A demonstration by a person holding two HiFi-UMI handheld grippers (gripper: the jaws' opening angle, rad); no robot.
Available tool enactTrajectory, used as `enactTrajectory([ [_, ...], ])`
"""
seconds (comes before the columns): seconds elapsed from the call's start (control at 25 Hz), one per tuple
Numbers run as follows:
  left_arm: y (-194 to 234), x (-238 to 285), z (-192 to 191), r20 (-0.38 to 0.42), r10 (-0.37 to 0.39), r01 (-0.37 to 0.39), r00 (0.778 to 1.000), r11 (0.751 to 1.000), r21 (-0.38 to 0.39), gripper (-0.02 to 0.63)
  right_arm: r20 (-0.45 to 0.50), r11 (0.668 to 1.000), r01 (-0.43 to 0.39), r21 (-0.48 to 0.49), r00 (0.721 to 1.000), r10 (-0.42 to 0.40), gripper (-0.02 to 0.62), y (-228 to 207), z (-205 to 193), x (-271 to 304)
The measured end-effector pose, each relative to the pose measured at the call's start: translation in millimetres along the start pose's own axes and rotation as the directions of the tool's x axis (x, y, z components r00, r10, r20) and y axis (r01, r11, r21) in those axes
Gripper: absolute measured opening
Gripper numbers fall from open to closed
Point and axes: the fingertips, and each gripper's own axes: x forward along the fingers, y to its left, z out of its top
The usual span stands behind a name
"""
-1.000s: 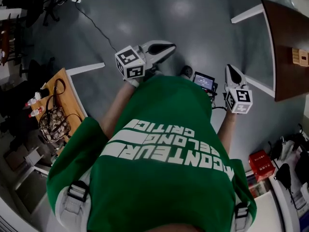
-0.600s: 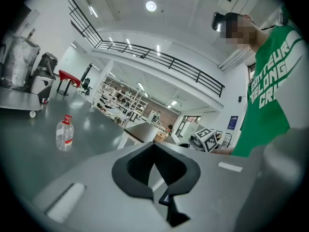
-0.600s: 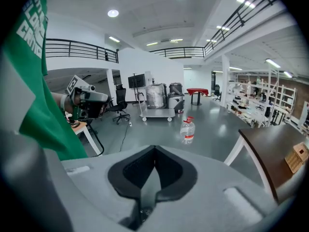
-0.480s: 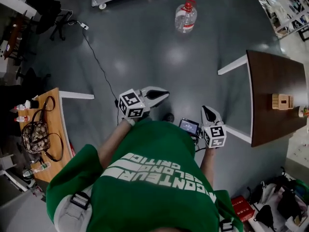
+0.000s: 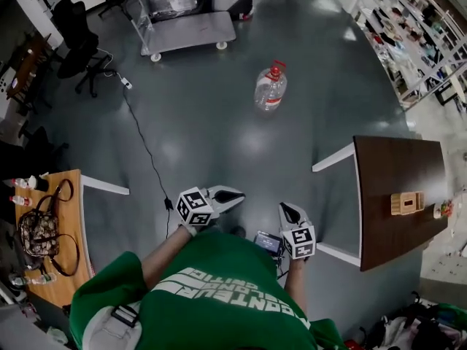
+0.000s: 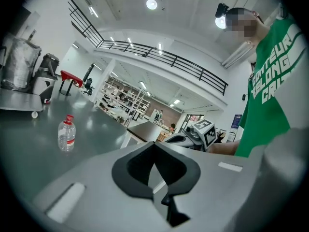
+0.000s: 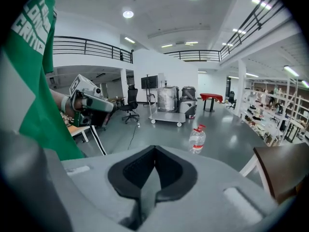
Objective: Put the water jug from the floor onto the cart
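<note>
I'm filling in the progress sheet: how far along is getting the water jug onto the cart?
Done: nothing yet. The water jug stands upright on the floor, well apart from the cart.
In hand: nothing. The left gripper and right gripper are both shut and empty, held close to the person's body, far from the jug.
Left: reach the jug, grip it, lift it and set it on the cart's deck.

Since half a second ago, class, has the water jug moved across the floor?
No. The water jug keeps its offset from the corner of the brown table; both merely slid down the head view together.
</note>
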Motion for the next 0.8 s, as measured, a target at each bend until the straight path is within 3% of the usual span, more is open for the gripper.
enactTrajectory([
  [0.44,61.7,-13.2,33.5,0.014,-0.048,0.048,0.999,0.999,-0.001,0.009,-0.025,1.0,0.03,0.007,0.999,-0.03,-0.008,4.9,41.7,51.0],
  [0.8,102.2,-48.2,51.5,0.022,-0.072,0.073,0.997,0.997,-0.012,0.009,-0.043,0.999,0.024,-0.047,0.999,-0.026,-0.007,31.8,88.3,104.9],
])
